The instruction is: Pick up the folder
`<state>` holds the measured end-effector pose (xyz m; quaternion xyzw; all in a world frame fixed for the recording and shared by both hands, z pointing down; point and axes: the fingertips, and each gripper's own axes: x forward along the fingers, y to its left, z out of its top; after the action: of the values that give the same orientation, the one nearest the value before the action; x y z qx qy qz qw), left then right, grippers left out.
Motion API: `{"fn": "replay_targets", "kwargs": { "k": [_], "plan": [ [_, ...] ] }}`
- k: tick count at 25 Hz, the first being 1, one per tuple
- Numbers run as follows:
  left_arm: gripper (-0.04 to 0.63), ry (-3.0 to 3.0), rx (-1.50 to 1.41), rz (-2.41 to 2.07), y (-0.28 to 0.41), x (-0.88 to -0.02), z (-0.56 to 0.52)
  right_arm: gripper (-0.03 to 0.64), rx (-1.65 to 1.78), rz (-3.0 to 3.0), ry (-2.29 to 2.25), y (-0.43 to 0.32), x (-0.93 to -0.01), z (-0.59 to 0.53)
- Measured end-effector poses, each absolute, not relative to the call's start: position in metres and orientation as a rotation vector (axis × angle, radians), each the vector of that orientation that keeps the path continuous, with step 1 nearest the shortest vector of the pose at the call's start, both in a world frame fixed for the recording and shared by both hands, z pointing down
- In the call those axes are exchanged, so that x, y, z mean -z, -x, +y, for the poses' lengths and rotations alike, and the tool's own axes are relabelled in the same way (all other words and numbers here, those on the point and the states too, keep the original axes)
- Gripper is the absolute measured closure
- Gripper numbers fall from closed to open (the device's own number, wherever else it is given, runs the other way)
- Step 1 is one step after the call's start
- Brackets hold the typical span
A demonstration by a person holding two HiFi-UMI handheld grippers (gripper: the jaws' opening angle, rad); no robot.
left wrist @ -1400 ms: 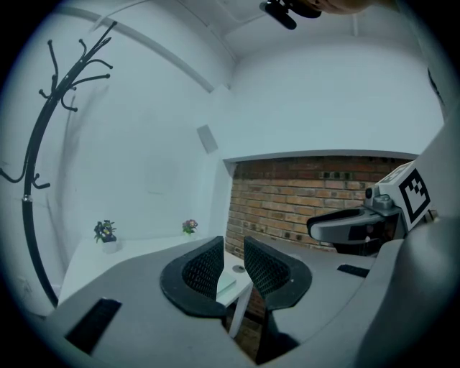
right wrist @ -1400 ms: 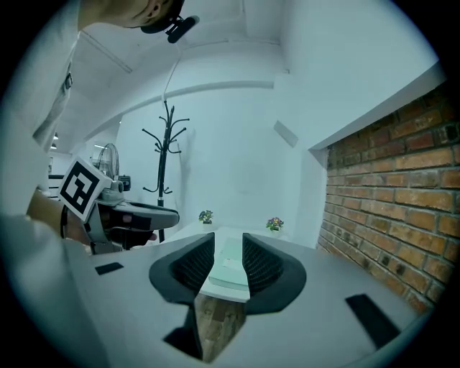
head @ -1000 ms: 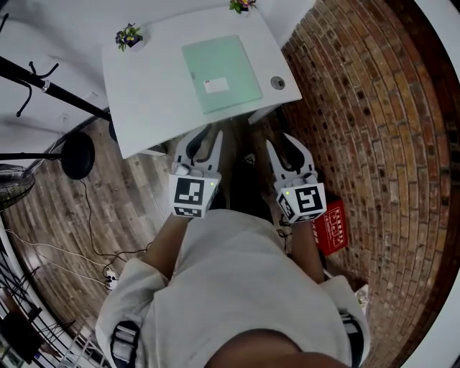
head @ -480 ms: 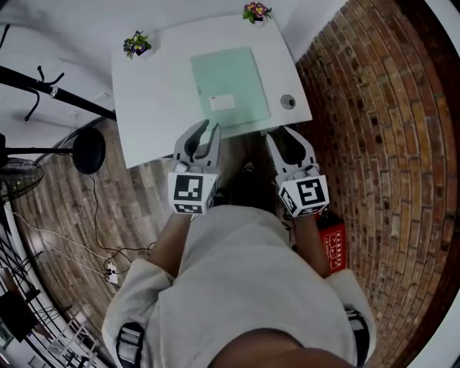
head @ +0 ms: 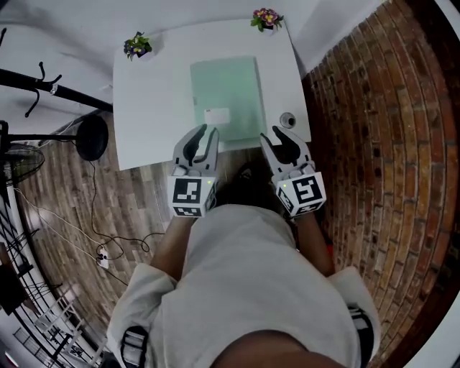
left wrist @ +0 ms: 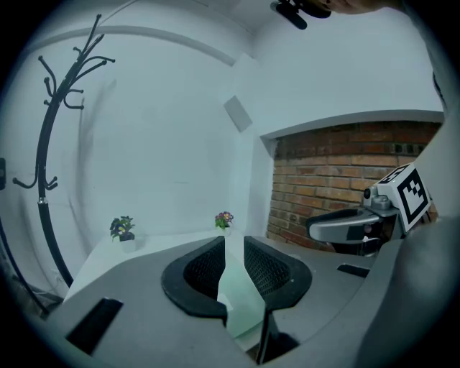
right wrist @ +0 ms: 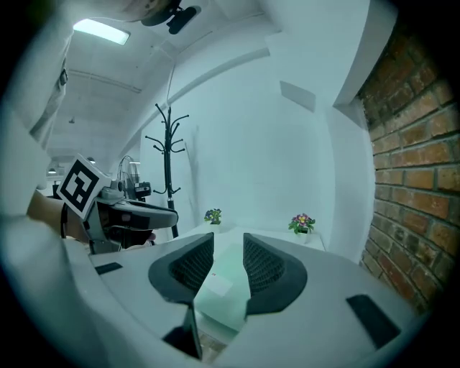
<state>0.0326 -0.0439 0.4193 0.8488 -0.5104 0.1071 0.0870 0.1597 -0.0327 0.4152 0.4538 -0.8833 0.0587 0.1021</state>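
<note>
A pale green folder (head: 224, 93) with a white label lies flat on the white table (head: 151, 108), near its right half. My left gripper (head: 206, 131) hovers at the table's near edge, just left of the folder's near corner. Its jaws stand a narrow gap apart with nothing between them. My right gripper (head: 276, 134) is at the near edge, right of the folder, open and empty. In the left gripper view the folder (left wrist: 237, 295) shows through the gap of the left gripper (left wrist: 233, 243). In the right gripper view the folder (right wrist: 221, 284) lies ahead of the right gripper (right wrist: 228, 241).
Two small flower pots (head: 136, 44) (head: 267, 18) stand at the table's far corners. A round cable grommet (head: 287, 118) sits near the right gripper. A black coat rack (head: 50, 90) and a round black base (head: 92, 136) stand left of the table. A brick wall (head: 374, 144) runs along the right.
Both grippers have moved forward from the floor area in front of the table to its near edge. The person has stepped closer, so the table sits nearer in view.
</note>
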Motion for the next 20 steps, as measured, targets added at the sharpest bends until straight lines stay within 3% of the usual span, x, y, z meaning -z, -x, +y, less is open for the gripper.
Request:
{"fn": "replay_targets", "kwargs": {
  "k": [20],
  "plan": [
    [0.515,-2.285,-0.376,-1.678,-0.035,-0.448,-0.086,0.485,-0.235,-2.662,-1.143,-0.181,-0.449,-0.102]
  ]
}}
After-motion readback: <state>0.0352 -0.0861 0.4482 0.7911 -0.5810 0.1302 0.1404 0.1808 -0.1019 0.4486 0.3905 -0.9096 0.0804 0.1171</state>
